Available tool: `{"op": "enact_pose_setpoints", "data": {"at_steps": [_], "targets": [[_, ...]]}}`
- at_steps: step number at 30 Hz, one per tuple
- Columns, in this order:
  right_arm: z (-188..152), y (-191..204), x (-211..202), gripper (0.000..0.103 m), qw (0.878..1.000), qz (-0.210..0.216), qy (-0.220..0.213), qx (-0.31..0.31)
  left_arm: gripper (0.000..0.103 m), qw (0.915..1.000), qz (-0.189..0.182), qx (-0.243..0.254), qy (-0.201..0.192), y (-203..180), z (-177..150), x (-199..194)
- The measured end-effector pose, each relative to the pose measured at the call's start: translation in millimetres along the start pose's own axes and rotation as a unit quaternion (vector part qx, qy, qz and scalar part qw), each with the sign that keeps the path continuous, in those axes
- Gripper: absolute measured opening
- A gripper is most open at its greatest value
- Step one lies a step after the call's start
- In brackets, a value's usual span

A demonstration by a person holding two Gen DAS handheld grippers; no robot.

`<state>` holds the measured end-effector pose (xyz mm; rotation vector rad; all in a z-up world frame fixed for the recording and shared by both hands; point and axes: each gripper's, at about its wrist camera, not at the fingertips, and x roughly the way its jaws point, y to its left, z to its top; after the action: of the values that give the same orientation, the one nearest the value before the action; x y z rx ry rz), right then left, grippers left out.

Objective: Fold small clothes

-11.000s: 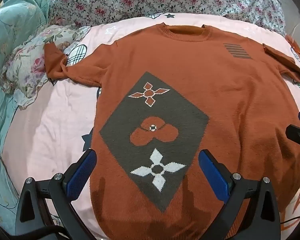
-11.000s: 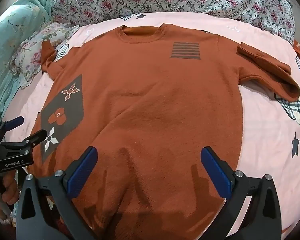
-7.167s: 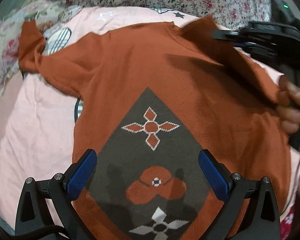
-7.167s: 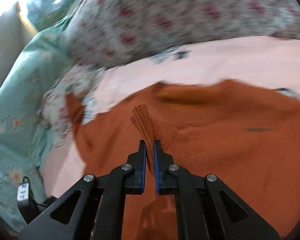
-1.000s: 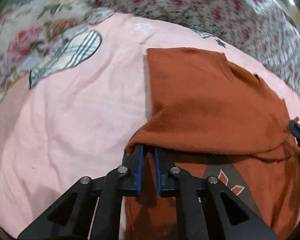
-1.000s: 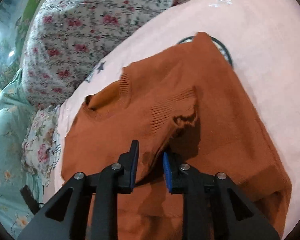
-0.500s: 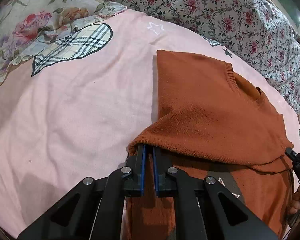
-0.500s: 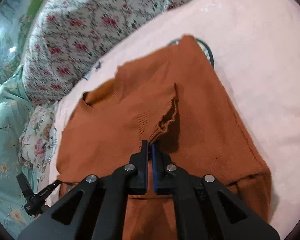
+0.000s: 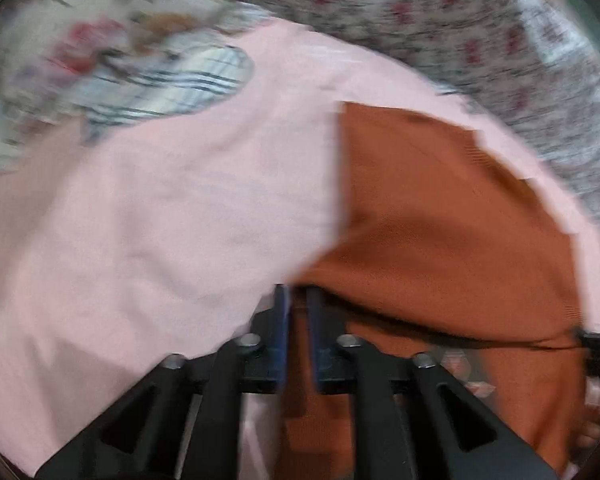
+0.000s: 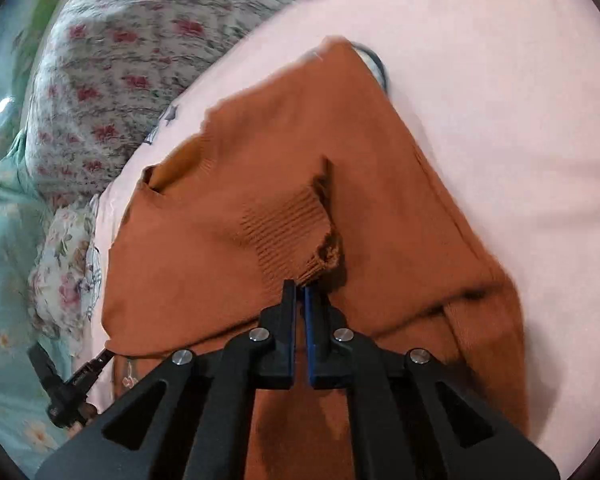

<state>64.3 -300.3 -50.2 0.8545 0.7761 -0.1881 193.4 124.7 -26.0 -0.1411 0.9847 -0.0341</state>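
An orange knit sweater (image 9: pixel 440 232) lies on the pink bedsheet (image 9: pixel 160 220), its top part folded down over the body. My left gripper (image 9: pixel 298 296) is at the fold's left corner; its jaws are opening, with orange cloth still pinched between the narrow gap. In the right wrist view the sweater (image 10: pixel 228 248) has its sleeve folded across the chest. My right gripper (image 10: pixel 300 288) is shut on the ribbed cuff (image 10: pixel 288 236) of that sleeve. The left gripper (image 10: pixel 100 358) shows small at the sweater's far corner. The left wrist view is blurred.
A floral quilt (image 10: pixel 112 64) is piled along the far side of the bed. A flowered pillow (image 9: pixel 100 40) and teal bedding (image 10: pixel 4 280) lie to the left. Bare pink sheet (image 10: pixel 520 120) spreads to the right of the sweater.
The right gripper closed on the sleeve cuff and sank a little toward the sweater. The left gripper kept its place at the fold's corner; its view has turned blurry.
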Motion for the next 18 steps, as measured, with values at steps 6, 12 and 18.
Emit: {"op": "enact_pose_setpoints", "data": {"at_steps": [6, 12, 18], "targets": [[-18, 16, -47, 0.02, 0.998, 0.024, -0.014, -0.052, 0.036, 0.9996, -0.026, 0.008, 0.001, 24, -22, -35], [-59, 19, -88, 0.049, 0.994, 0.032, -0.006, -0.1, 0.05, 0.997, -0.056, 0.046, 0.027, 26, -79, -72], [-106, -4, -131, 0.049, 0.993, 0.04, 0.0, -0.114, 0.07, 0.991, -0.098, 0.071, 0.056, 25, -149, -102]]}}
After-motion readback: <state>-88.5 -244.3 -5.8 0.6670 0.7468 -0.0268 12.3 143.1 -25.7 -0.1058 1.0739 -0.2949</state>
